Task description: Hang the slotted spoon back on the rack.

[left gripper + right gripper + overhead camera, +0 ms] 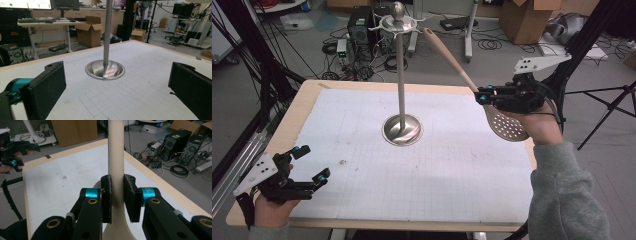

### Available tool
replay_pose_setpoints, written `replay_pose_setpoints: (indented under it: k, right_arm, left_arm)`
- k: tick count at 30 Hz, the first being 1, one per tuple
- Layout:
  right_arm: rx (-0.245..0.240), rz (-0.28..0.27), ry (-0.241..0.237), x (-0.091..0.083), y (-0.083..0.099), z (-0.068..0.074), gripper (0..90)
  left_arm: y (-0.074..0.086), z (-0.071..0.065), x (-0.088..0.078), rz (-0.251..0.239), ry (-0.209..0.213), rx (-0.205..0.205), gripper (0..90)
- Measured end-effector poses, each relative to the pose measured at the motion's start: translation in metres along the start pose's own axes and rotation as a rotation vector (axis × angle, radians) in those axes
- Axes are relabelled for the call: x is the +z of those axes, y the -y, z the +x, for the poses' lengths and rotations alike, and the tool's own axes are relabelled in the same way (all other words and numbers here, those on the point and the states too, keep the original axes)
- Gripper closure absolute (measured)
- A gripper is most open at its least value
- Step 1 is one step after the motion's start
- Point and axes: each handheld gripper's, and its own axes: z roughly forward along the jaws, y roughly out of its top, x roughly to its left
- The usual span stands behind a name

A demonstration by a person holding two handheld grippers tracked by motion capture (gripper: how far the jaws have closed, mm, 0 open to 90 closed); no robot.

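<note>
Carrying is the step: right gripper (480, 95) clamps the skimmer (507, 125) handle; left gripper (313, 164) gapes empty. Next, I judge, hook it onto the stand (401, 75).

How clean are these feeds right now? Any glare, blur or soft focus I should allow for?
High view: even light, mild glare on the shiny steel stand's dished base. Left gripper view: the left claw pads are soft-edged up close, and the base reflects bright streaks. Right gripper view: the beige slotted spoon handle, clamped in the right claw, looks washed out; the background is sharp.
</note>
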Motion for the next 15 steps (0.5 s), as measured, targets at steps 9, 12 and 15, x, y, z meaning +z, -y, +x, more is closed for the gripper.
replay_pose_setpoints:
  k: [9, 12, 15]
  right_arm:
    - [0.003, 0.003, -0.004, 0.0046, -0.001, -0.0001, 78.4]
    - [0.002, 0.007, -0.005, 0.0071, -0.0012, -0.0006, 78.3]
    - [0.003, 0.004, -0.007, 0.0091, -0.001, -0.0012, 78.3]
  left_arm:
    - [-0.0011, 0.0013, -0.0032, -0.007, -0.006, 0.0, 1.7]
    - [-0.0011, 0.001, -0.0029, -0.011, -0.007, 0.0, 1.7]
    - [-0.001, 0.0009, -0.0031, -0.011, -0.008, 0.0, 1.7]
